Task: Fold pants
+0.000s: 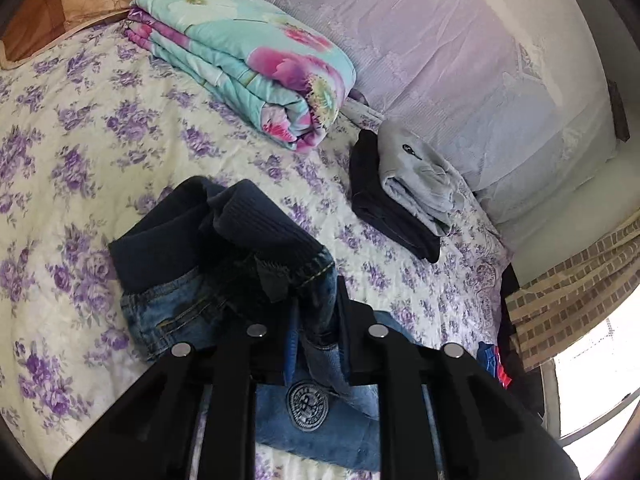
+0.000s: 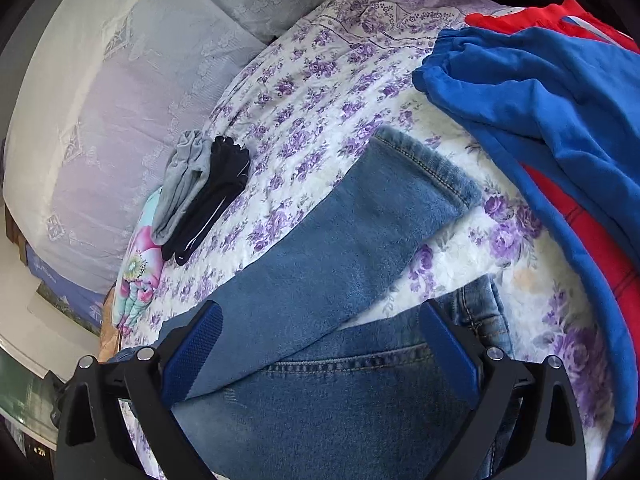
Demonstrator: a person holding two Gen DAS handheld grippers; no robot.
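Surface: a bed under a quilted bedspread (image 1: 80, 128) printed with purple flowers.
Jeans: blue denim jeans (image 1: 188, 312) lie on the bedspread just ahead of both grippers; a dark navy ribbed waistband (image 1: 256, 220) is bunched at the top, and a round embossed patch (image 1: 308, 406) shows low in the left wrist view.
Jeans leg: in the right wrist view one leg (image 2: 360, 236) lies folded across the seat, its fleecy inner side up and its hem pointing away from the camera.
Left gripper (image 1: 316, 320): fingers drawn close together, pinching a fold of denim just below the waistband.
Right gripper (image 2: 320, 344): spread wide over the seat of the jeans, blue pads on either side of the folded leg, nothing clamped.
Folded clothes: a grey piece (image 1: 416, 172) rests on a black one (image 1: 384, 208), well apart from the jeans.
Folded blanket (image 1: 248, 60): turquoise with pink flowers, further up the bed.
Unfolded clothes: a blue garment (image 2: 540, 96) lies over a red one (image 2: 592, 248), near the leg hem.
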